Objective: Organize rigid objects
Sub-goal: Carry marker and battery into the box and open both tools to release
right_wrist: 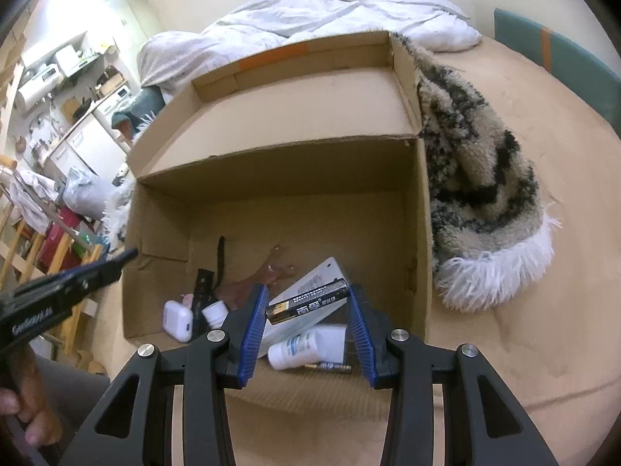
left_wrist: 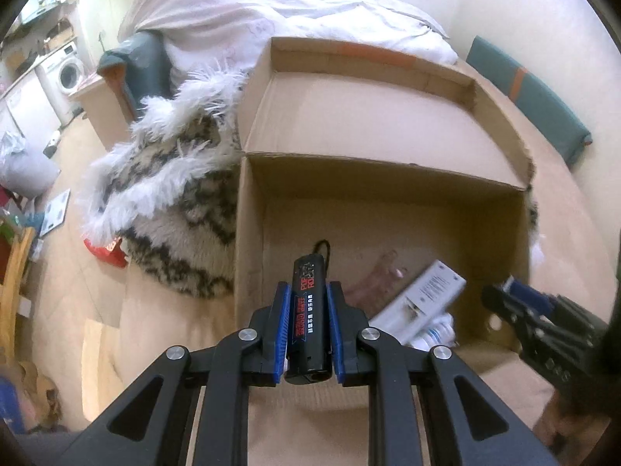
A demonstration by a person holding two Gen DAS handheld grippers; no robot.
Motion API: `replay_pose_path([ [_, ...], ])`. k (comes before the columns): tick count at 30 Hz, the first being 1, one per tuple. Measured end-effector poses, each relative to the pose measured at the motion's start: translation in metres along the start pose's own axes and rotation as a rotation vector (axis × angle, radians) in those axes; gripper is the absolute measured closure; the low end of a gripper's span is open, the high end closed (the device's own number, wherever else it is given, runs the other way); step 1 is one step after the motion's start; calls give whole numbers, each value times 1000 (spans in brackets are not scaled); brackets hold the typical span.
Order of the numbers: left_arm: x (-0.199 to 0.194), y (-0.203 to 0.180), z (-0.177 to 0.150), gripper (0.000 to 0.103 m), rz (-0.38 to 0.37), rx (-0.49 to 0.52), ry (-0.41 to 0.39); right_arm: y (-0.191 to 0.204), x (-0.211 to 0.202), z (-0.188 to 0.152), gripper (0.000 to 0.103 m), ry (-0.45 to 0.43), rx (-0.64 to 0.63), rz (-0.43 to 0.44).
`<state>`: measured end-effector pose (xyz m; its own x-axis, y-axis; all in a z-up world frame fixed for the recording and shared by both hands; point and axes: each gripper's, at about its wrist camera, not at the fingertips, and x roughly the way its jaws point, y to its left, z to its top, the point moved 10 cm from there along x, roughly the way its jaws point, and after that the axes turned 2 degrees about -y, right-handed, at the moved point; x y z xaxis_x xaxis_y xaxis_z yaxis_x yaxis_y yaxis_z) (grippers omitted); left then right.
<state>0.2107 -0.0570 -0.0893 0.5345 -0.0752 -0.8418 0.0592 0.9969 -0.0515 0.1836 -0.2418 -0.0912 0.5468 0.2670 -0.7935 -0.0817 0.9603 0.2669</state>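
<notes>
Between the blue pads of the left gripper [left_wrist: 308,324] a black cylindrical flashlight [left_wrist: 309,310] is clamped along its length, its cord end pointing forward over the open cardboard box [left_wrist: 248,233]. The pads press on both long sides, so the cylinder cannot roll out, and, as I judge, it can be released straight down into the box. The right gripper [right_wrist: 306,316] grasps a black and gold battery [right_wrist: 306,301] crosswise, one end against each pad. This grip by the ends explains, I think, why its jaws stand wider than those of the left one.

Both grippers point down into the near part of the box. On its floor there lie already a white flat device with a label [left_wrist: 421,297], a white bottle [right_wrist: 306,347], a small white case [right_wrist: 177,320], a second black flashlight [right_wrist: 202,291], a brownish transparent clip [right_wrist: 268,270] and another battery [right_wrist: 328,367] near the front wall. So the box seems to be the collecting place for the hard things, and the two held ones are probably the next to go in.

Outside the box, a shaggy patterned rug [right_wrist: 477,182] lies against its side on the beige bed surface [right_wrist: 543,310], with a white duvet [right_wrist: 310,15] behind.
</notes>
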Motion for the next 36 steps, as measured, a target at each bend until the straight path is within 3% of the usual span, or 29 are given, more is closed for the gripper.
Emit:
replay_pose_path([
  [10,46,-2,-21,86,-16,31,31,12,28,-22,59,85,-35,9],
  [28,64,1,-29,86,16,44,70,9,32,-20,57,78,16,16],
  [30,62,1,-29,80,22,46,70,10,29,-17,49,59,17,23],
  [31,61,0,-28,76,21,47,68,11,27,-15,38,48,17,27],
  [33,59,-1,-27,52,22,50,58,13,23,-10,34,22,14,35],
  [36,51,-3,-23,44,15,60,23,15,19,-6,24,0,19,43],
])
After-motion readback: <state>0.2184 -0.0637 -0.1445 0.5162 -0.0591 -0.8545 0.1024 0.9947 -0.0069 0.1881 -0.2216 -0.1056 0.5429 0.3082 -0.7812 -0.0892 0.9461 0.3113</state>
